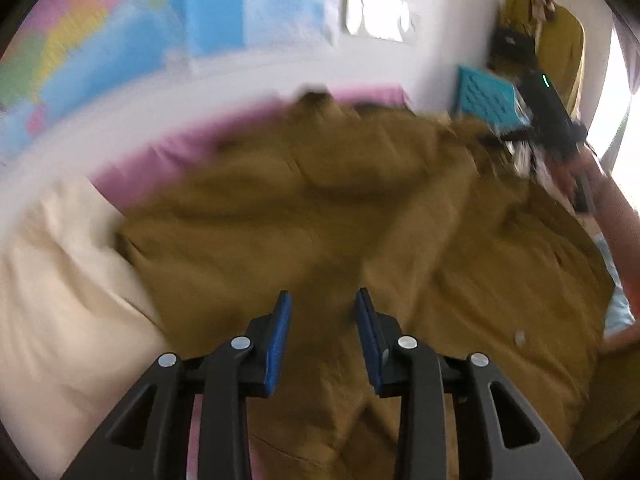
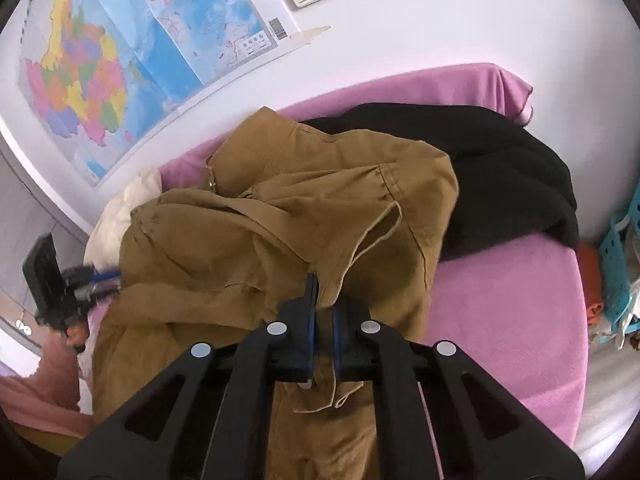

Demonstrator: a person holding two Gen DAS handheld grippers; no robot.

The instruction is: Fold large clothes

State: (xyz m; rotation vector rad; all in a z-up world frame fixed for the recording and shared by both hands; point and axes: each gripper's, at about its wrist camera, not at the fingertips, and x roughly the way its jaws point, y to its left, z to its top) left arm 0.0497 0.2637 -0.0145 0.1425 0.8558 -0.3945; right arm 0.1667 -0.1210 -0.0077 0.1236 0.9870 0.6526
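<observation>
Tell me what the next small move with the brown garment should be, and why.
Probably bring the left hand-held gripper down to pinch a fold of the brown garment. Its jaws stand apart with nothing between them, while the right hand-held gripper is clamped on a fold of that cloth. The garment lies bunched on the pink cover, so a second grip seems needed to spread it flat.

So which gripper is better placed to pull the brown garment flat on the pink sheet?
Probably the right gripper: it is shut on a fold of the brown garment. The left gripper hangs open above the cloth, holding nothing.
</observation>
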